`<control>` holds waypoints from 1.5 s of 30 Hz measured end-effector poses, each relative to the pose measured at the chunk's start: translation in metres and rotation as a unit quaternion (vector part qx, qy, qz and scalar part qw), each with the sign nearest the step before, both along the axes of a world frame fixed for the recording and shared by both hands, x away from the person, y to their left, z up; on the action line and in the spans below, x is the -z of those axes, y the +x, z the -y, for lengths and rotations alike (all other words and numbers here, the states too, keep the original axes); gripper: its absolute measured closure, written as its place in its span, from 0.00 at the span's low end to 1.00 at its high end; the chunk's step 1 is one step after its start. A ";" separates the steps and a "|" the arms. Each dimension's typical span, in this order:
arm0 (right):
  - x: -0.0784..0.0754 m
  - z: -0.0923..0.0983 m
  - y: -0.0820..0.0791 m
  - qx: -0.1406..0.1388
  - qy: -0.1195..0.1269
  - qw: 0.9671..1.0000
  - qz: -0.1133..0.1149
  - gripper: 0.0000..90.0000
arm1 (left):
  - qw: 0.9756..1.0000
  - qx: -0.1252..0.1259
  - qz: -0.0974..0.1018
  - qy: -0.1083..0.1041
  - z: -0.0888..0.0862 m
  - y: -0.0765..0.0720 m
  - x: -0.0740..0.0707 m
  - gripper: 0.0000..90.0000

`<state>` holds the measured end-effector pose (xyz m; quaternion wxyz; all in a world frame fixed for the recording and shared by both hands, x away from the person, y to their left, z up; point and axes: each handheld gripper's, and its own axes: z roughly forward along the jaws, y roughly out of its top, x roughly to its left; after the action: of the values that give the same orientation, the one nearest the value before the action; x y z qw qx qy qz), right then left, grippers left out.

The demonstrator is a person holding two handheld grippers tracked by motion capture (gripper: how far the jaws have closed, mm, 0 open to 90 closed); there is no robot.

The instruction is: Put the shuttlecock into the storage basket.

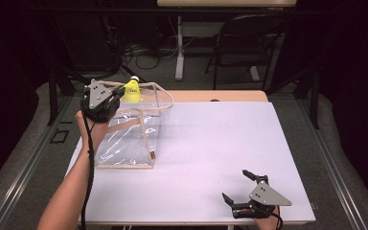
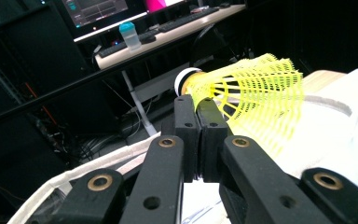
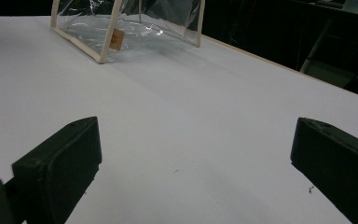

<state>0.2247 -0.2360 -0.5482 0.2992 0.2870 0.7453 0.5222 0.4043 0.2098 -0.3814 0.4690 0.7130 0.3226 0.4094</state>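
Observation:
A yellow shuttlecock [image 1: 133,91] with a white cork tip hangs above the open top of a clear plastic bag [image 1: 129,132] trimmed in cream. My left gripper [image 1: 117,94] is shut on the shuttlecock's skirt near the cork. In the left gripper view the jaws press together on the yellow mesh of the shuttlecock [image 2: 256,95], beside the gripper [image 2: 198,109], with the bag's cream rim below. My right gripper [image 1: 238,186] rests open near the table's front right edge, nothing between its jaws. Its own view shows the gripper [image 3: 196,154] over bare white surface, the bag [image 3: 130,23] far off.
The white table top [image 1: 211,143] spreads between the bag and the right gripper. A wooden edge [image 1: 220,96] runs along the back. Beyond the table stand a dark chair [image 1: 244,43], a desk leg and cables on the floor.

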 end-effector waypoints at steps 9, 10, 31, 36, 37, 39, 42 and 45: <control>0.000 0.000 -0.001 -0.001 -0.001 1.000 0.002 0.02 | 1.000 -0.009 -0.007 0.016 -0.002 0.003 -0.003 0.99; 0.000 -0.001 -0.001 -0.001 -0.001 1.000 0.001 0.02 | 1.000 -0.012 -0.005 0.014 -0.004 0.003 -0.004 0.99; 0.000 -0.002 -0.002 -0.004 -0.003 1.000 0.002 0.01 | 0.998 -0.054 -0.023 0.013 -0.021 0.012 0.005 0.99; 0.000 -0.002 -0.002 -0.003 -0.004 1.000 0.003 0.02 | 0.998 -0.059 -0.027 0.007 -0.024 0.012 0.012 0.99; 0.001 -0.003 -0.002 -0.003 -0.004 1.000 0.002 0.02 | 0.998 -0.062 -0.028 0.010 -0.024 0.012 0.014 0.99; 0.000 -0.003 -0.002 -0.003 -0.005 1.000 0.003 0.02 | 0.998 -0.063 -0.029 0.008 -0.025 0.012 0.015 0.99; 0.001 -0.003 -0.002 -0.002 -0.007 1.000 0.002 0.02 | 0.998 -0.064 -0.027 0.004 -0.026 0.011 0.015 0.99; 0.001 -0.004 -0.002 -0.003 -0.009 1.000 0.001 0.02 | 0.997 -0.069 -0.023 0.009 -0.026 0.010 0.013 0.99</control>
<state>0.2224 -0.2322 -0.5492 0.3007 0.2822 0.7504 0.5166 0.4142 0.2360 -0.3948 0.4259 0.7025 0.3781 0.4268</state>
